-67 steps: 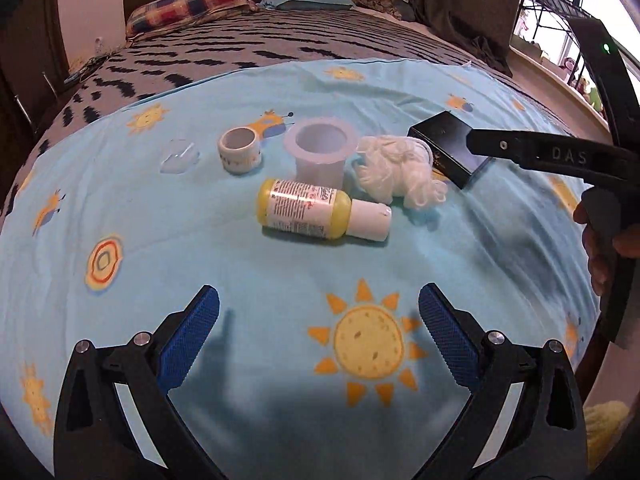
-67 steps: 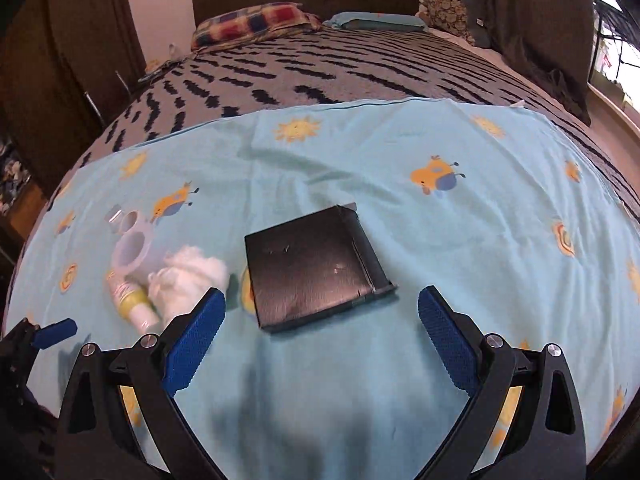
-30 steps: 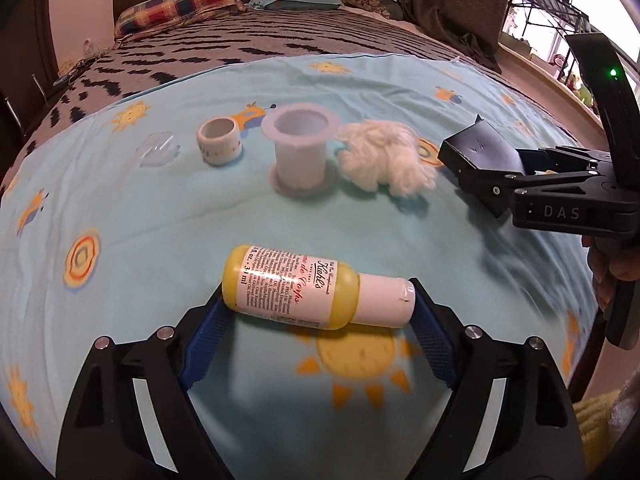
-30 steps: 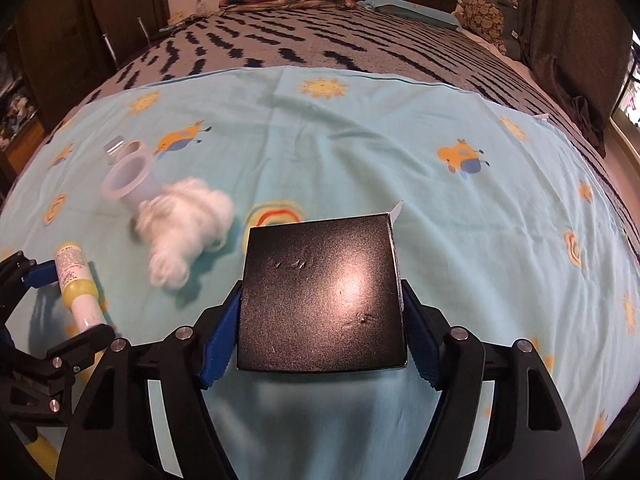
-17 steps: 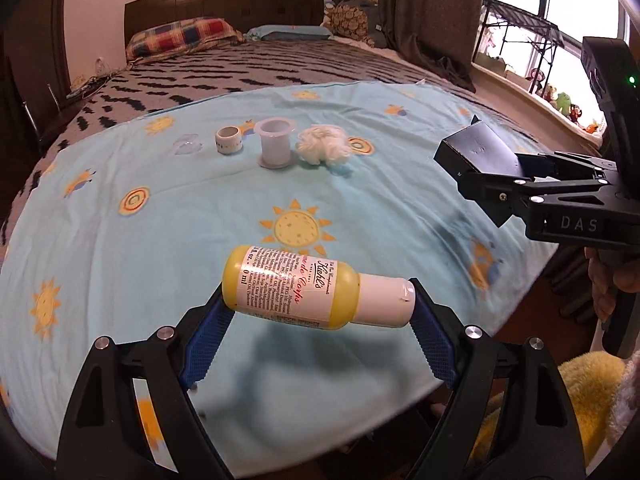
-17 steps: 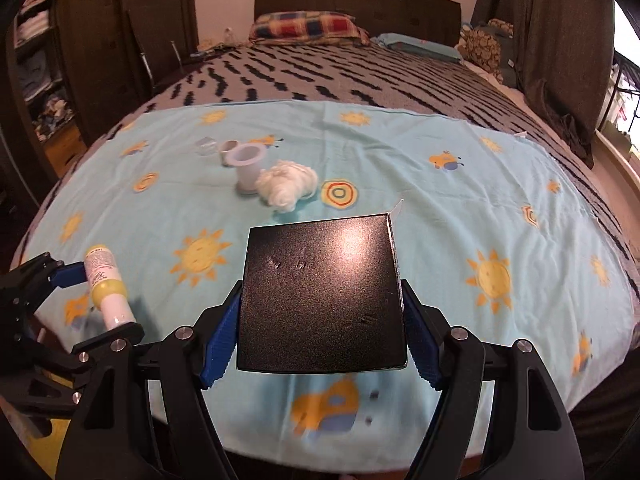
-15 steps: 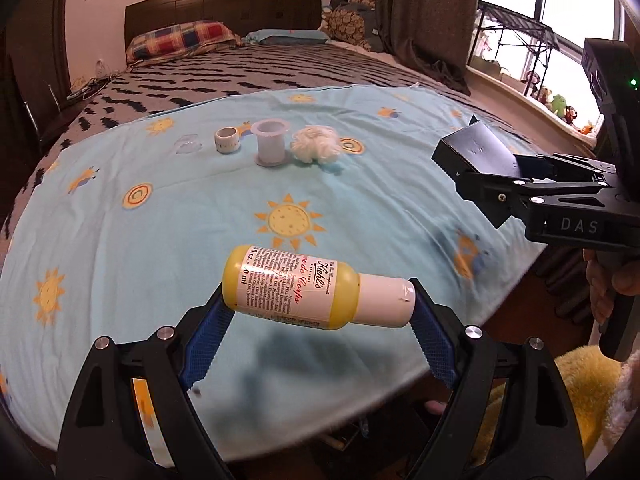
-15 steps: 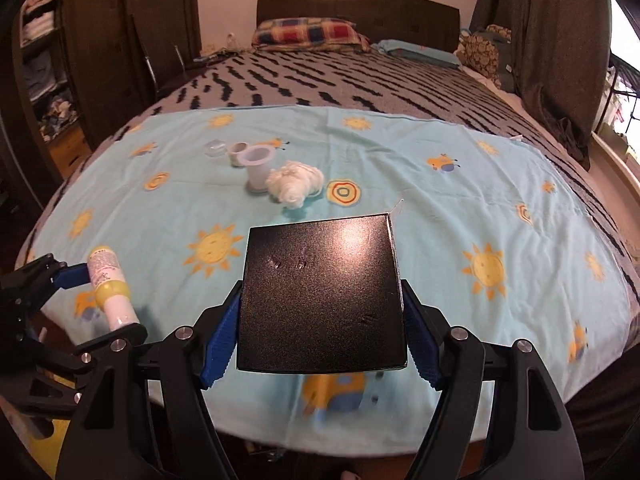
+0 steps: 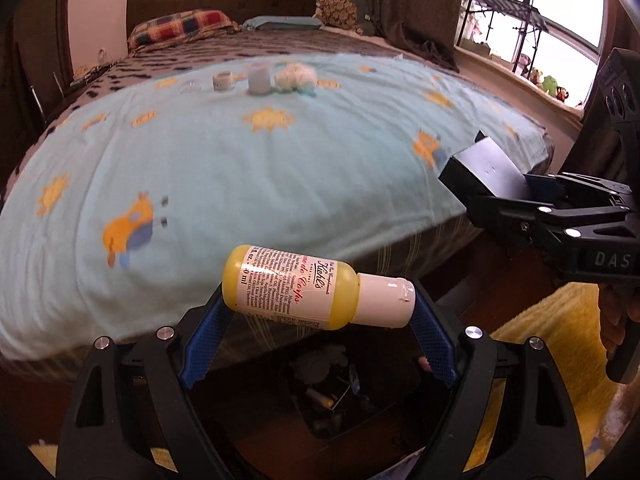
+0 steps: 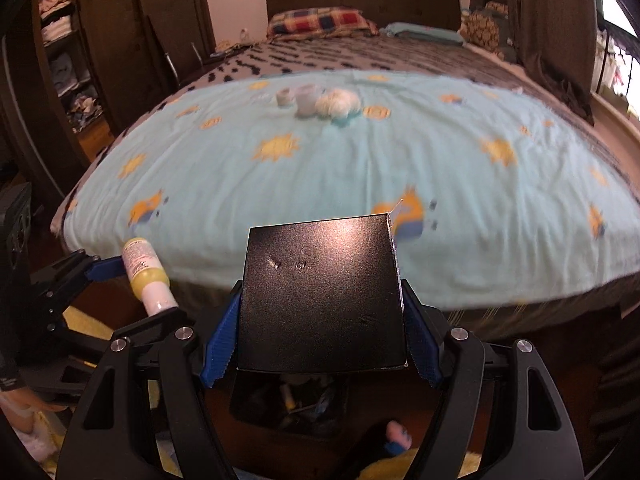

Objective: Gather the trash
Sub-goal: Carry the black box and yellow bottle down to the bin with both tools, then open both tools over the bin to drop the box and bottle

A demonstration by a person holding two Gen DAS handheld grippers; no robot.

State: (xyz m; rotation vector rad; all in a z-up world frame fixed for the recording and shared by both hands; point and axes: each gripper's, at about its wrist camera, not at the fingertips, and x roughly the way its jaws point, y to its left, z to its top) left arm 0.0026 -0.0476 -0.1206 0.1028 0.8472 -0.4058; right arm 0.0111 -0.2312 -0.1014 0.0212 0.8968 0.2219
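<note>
My left gripper is shut on a yellow lotion bottle with a white cap, held crosswise by its ends. My right gripper is shut on a flat black box, clamped by its sides. Both hang past the foot of the bed, over a dark trash bin on the floor that holds several scraps. The bin shows under the box too. Far off on the blue sheet stand a small tape roll, a pale cup and a white fluffy wad.
The bed with its light blue sun-print sheet fills the middle distance; its near edge is just ahead of the grippers. A yellow rug lies on the dark floor at the right. A wardrobe stands left, curtains and a window right.
Both grippers have drawn back from the bed with the bottle and the box still gripped. The bed's edge, the floor and the trash bin have come into view below them.
</note>
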